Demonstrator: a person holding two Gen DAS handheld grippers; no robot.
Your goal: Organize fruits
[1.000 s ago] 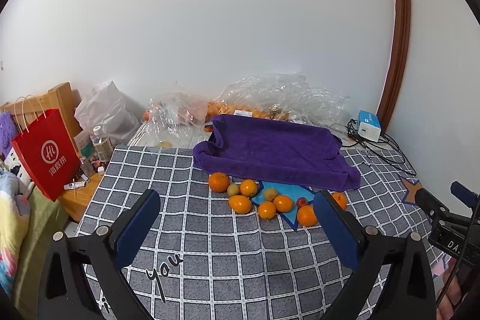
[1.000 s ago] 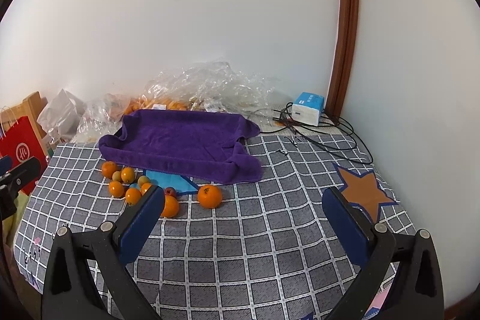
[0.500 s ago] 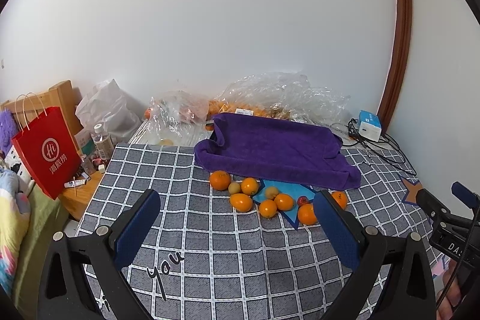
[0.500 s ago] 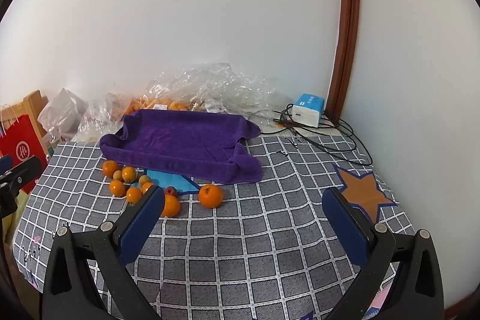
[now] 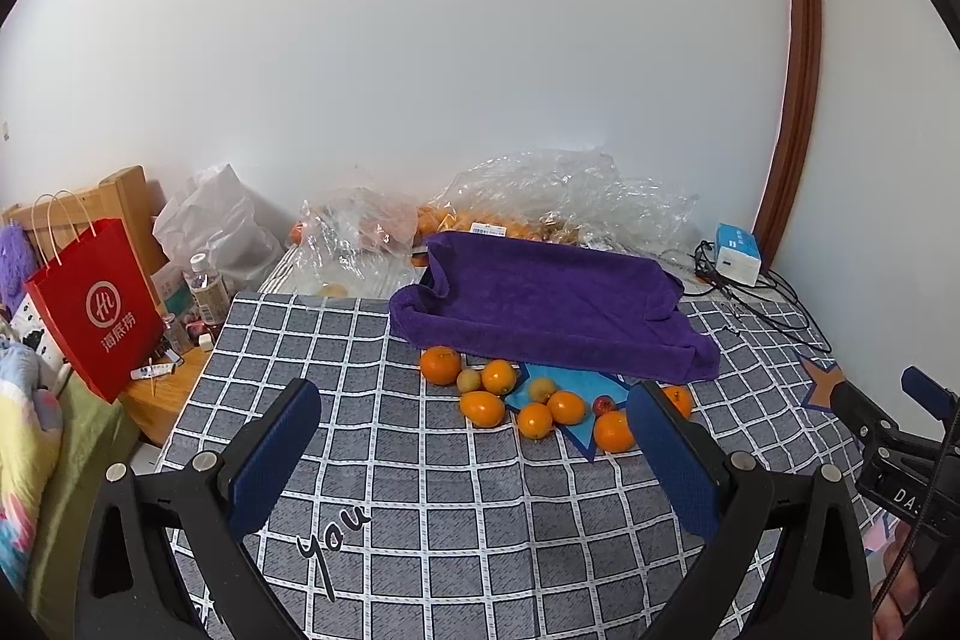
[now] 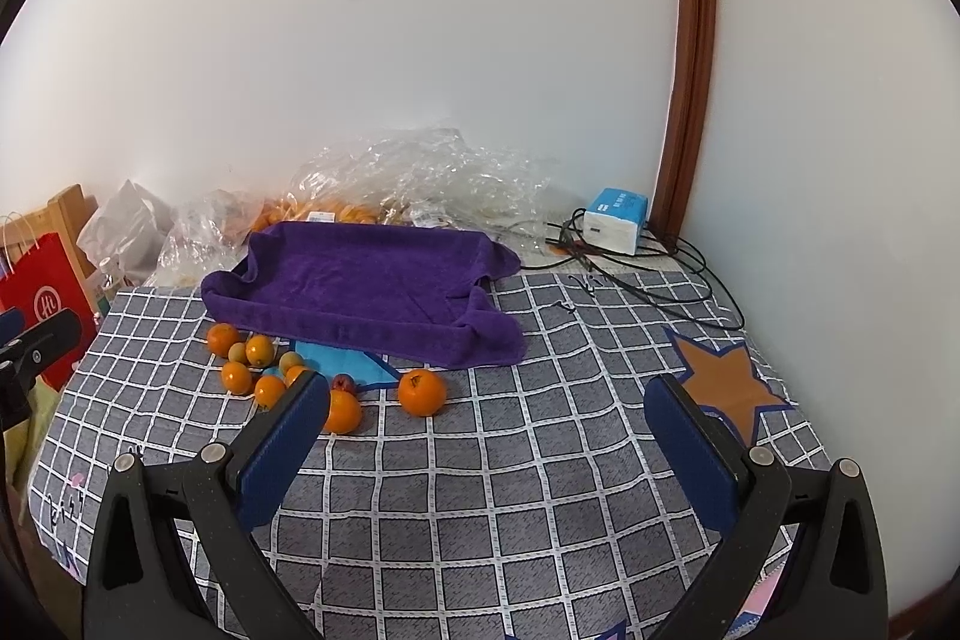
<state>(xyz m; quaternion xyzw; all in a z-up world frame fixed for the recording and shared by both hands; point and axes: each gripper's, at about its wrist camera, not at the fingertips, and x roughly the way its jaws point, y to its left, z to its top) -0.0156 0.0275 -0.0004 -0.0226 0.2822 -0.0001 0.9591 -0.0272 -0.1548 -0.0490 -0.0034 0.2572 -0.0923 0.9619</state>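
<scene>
Left tongs [image 5: 474, 451]: spread wide and empty, held above the grid-pattern cloth [image 5: 480, 508] that covers the tabletop.
Right tongs [image 6: 486, 445]: also spread wide, nothing between the blue pads [image 6: 690, 451].
Fruits: a loose group of oranges [image 5: 441, 365] lies on the cloth just in front of the purple towel [image 5: 552, 304]; two small greenish-brown fruits [image 5: 468, 380] and one small red fruit [image 5: 604, 405] are mixed among them.
Single orange [image 6: 422, 391]: it lies a little apart, to the right of the group, near the towel edge.
Blue star print [image 5: 576, 388]: partly under the fruits and the towel.
Behind the towel: crumpled clear plastic bags [image 6: 420, 178] with more oranges inside.
Right corner: a blue and white box [image 6: 617, 220] with black cables [image 6: 654, 280].
Left side: a red paper bag [image 5: 90, 304] stands beside the tabletop.
</scene>
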